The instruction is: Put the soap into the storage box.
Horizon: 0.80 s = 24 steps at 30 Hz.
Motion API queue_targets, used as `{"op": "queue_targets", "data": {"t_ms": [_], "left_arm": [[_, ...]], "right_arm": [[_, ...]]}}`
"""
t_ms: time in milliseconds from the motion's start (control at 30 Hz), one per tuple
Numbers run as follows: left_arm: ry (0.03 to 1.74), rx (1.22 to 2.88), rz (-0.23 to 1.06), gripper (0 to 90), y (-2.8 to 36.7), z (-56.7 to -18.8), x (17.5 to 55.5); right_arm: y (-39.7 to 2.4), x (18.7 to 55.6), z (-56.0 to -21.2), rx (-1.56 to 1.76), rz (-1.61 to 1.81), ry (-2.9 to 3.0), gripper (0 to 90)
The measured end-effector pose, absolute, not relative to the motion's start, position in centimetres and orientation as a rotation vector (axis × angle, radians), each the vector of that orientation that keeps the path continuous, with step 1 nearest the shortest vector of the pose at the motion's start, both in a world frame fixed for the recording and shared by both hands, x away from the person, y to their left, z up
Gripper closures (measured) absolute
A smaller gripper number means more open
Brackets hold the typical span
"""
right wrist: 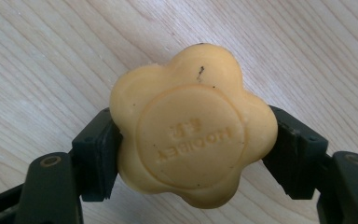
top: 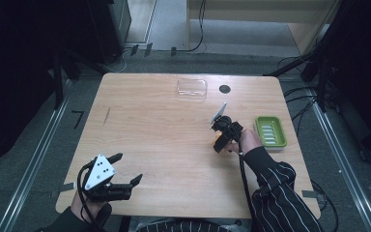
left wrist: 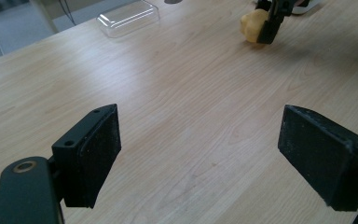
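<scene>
A yellow flower-shaped soap bar [right wrist: 193, 126] sits between the two black jaws of my right gripper [right wrist: 191, 154], which is shut on it just above the wooden table [top: 164, 130]. From above, that right gripper [top: 221, 140] is right of the table's middle, pointing down, with the soap [top: 218, 140] as a small yellow spot. The left gripper view shows the same soap [left wrist: 253, 24] far off. My left gripper [top: 126, 169] rests near the front left corner, its pads [left wrist: 95, 154] wide apart with bare wood between them; it is open.
A green soap dish [top: 270, 131] lies just right of the right hand. A clear plastic lid [top: 192, 88] and a black round hole [top: 224, 89] are at the table's far edge. Cables trail across the floor behind.
</scene>
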State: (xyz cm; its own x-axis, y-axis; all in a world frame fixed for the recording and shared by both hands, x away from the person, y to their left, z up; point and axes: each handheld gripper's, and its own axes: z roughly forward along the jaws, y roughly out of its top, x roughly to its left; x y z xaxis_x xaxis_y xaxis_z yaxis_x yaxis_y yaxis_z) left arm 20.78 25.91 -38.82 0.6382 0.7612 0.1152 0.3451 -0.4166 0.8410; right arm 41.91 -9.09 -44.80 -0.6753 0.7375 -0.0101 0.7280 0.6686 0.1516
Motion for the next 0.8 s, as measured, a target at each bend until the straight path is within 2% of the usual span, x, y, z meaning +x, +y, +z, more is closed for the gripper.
{"op": "queue_targets", "data": {"t_ms": [800], "left_arm": [[0.857, 2.021, 0.625, 13.6, 25.7, -38.7, 20.5]], "right_arm": [[-12.3, 41.6, -43.3, 1.301, 0.246, 2.724, 28.3]]}}
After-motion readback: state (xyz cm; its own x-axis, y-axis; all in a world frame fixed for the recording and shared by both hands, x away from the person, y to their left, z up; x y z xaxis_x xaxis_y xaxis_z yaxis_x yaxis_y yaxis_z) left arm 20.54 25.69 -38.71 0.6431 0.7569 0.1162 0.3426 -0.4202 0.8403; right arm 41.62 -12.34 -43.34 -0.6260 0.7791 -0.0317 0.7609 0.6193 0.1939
